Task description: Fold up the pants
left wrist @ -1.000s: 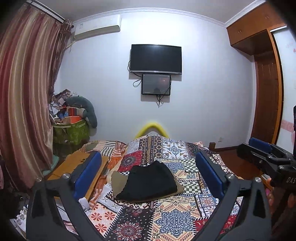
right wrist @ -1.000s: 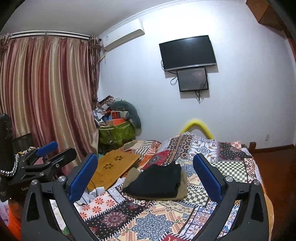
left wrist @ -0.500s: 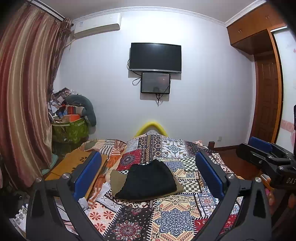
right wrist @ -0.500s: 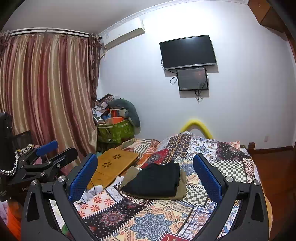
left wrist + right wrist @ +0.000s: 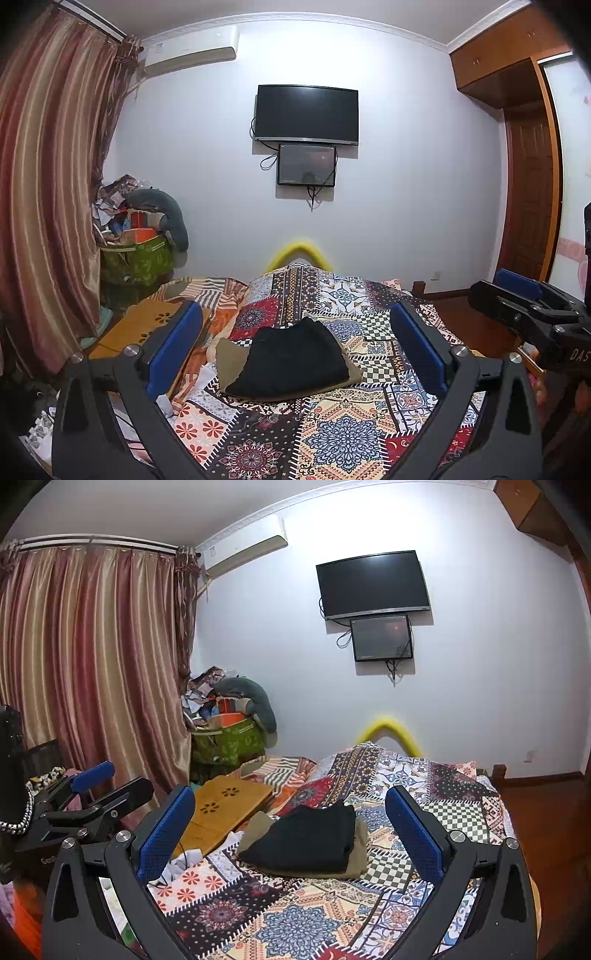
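Folded black pants (image 5: 291,360) (image 5: 306,840) lie on top of folded khaki pants (image 5: 231,360) (image 5: 360,851) in the middle of the patchwork bedspread (image 5: 332,435) (image 5: 295,923). My left gripper (image 5: 295,347) is held open above the near part of the bed, well short of the stack, with nothing between its blue pads (image 5: 171,350). My right gripper (image 5: 291,827) is open too, raised at a like distance, its pads (image 5: 413,834) empty. Each gripper shows at the edge of the other's view: the right gripper (image 5: 517,295) and the left gripper (image 5: 92,786).
A wooden lap table (image 5: 147,325) (image 5: 225,808) lies on the bed's left side. A green bag piled with clutter (image 5: 136,254) (image 5: 229,734) stands by the curtain (image 5: 92,683). A TV (image 5: 306,112) hangs on the far wall; a wardrobe (image 5: 524,166) stands right.
Both grippers have tilted up slightly and drawn back a little, so the stack of pants sits lower in both views. Neither gripper's opening has changed.
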`<state>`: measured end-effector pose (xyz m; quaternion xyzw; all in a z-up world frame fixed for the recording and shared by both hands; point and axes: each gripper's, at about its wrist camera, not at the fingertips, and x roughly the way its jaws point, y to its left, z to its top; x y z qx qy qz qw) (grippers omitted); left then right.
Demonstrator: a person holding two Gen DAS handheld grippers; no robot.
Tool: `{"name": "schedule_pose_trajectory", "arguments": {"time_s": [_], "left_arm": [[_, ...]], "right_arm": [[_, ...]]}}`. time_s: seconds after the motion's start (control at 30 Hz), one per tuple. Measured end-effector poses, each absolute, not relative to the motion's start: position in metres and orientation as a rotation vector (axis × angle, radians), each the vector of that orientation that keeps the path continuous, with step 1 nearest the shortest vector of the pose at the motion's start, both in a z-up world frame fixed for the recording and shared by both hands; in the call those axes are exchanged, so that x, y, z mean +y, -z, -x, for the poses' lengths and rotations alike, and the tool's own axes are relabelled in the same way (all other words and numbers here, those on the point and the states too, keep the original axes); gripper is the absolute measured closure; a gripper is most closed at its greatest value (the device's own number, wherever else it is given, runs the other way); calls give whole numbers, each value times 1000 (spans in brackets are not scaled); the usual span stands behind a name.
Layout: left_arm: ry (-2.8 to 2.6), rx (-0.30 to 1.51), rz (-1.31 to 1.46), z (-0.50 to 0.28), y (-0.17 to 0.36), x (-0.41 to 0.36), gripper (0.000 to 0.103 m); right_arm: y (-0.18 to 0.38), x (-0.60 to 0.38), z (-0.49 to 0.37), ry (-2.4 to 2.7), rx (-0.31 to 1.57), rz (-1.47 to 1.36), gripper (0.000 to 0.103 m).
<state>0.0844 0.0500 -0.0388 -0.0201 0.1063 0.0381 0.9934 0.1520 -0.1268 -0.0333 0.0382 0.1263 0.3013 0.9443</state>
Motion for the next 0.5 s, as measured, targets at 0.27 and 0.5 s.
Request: {"name": "schedule_pose_trajectory", "arguments": {"time_s": [0.27,0.5], "left_arm": [[-66,215,35,-84,40,49,1],[-61,216,33,-84,41,48,1]], "right_arm": [[33,-128,-151,-610,258,-78,0],[32,-128,-151,-608,260,-72,0]]}}
